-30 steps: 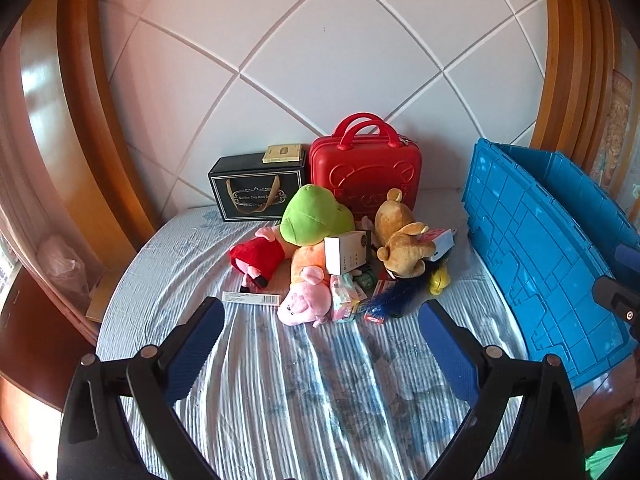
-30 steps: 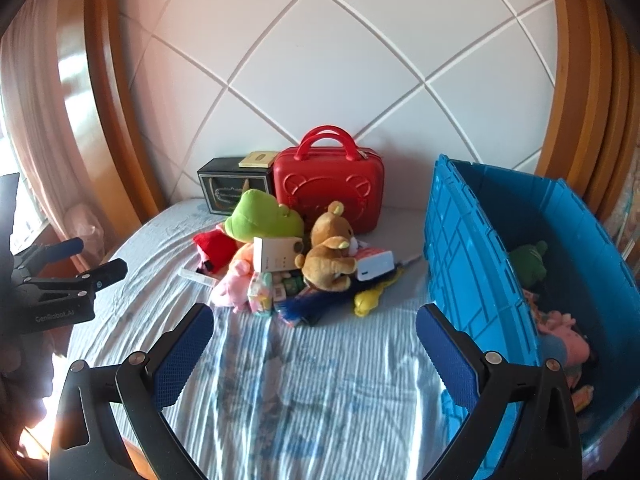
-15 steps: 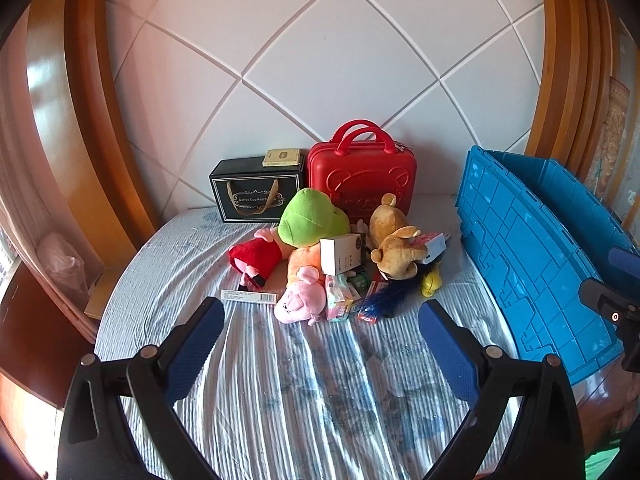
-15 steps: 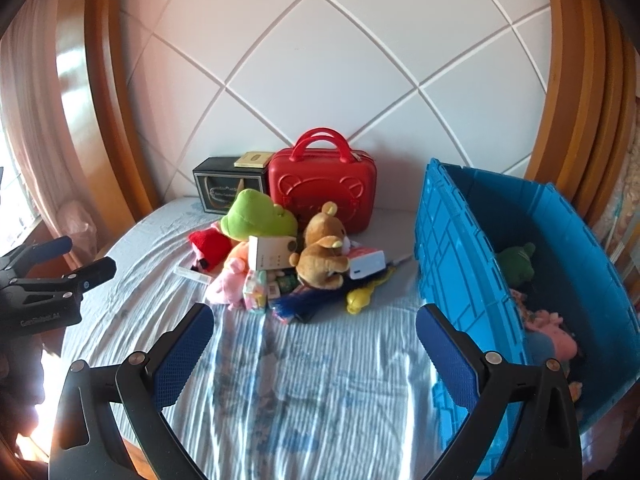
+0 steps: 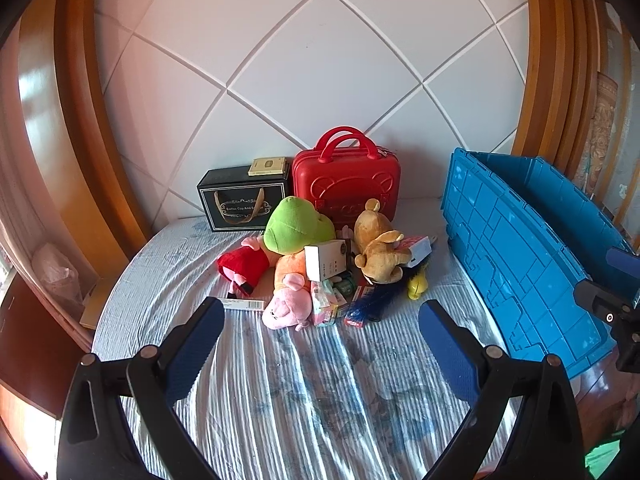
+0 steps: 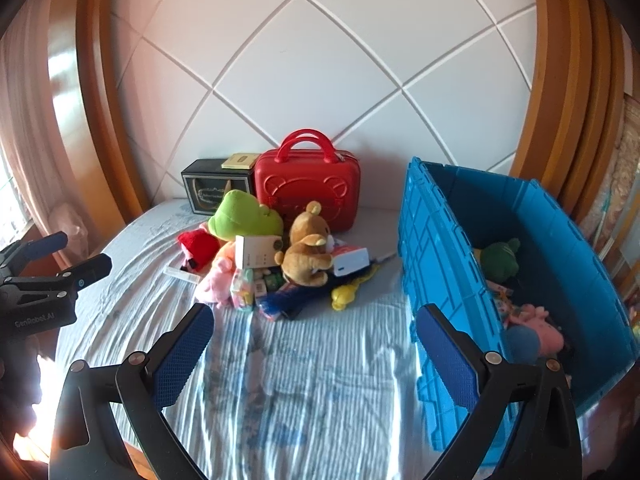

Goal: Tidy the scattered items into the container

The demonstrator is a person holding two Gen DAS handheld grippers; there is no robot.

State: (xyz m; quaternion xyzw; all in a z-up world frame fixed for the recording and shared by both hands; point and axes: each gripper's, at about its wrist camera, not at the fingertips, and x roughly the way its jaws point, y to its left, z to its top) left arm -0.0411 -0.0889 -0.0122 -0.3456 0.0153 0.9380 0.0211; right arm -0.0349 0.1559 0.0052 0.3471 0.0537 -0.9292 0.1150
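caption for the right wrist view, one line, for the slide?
Open right gripper faces a heap of plush toys on the striped bedsheet, beside a blue plastic crate already holding toys.

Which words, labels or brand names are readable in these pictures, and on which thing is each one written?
"GenRobot.AI": on the left gripper body, in the right wrist view.
"Coffee Cup And S...": on the black gift box; the ending is blurred.
White box, barcode strip, small packets: too small to read.
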